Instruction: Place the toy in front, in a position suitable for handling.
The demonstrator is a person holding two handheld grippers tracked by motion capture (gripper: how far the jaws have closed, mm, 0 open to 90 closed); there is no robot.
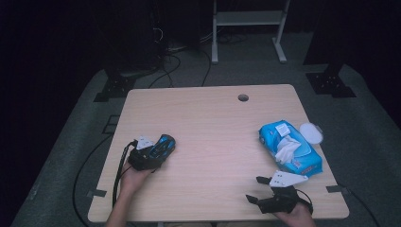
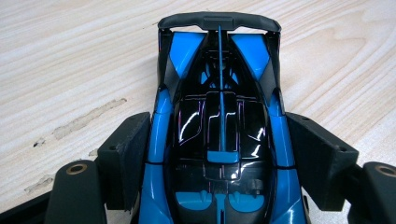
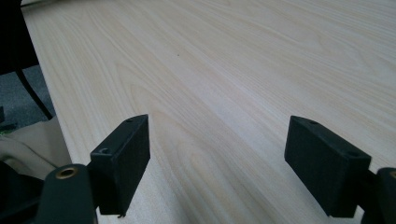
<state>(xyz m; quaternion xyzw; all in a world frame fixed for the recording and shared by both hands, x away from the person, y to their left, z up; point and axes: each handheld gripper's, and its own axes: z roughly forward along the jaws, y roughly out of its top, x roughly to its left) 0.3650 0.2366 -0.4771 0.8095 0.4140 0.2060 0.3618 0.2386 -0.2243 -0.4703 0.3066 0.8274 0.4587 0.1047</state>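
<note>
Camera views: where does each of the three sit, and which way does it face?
High view: above the near table edge, looking forward and down; both forearms, hands, claws show.
Left gripper view: rides the left claw, looking along the toy car between its jaws.
Right gripper view: rides the right claw, looking across bare tabletop.
Shared: high and left gripper views both show the car.

A glossy blue-and-black toy car (image 2: 219, 140) sits on the pale wood-grain table (image 1: 213, 127) near a blue-and-white wipes pack (image 1: 289, 146).
</note>
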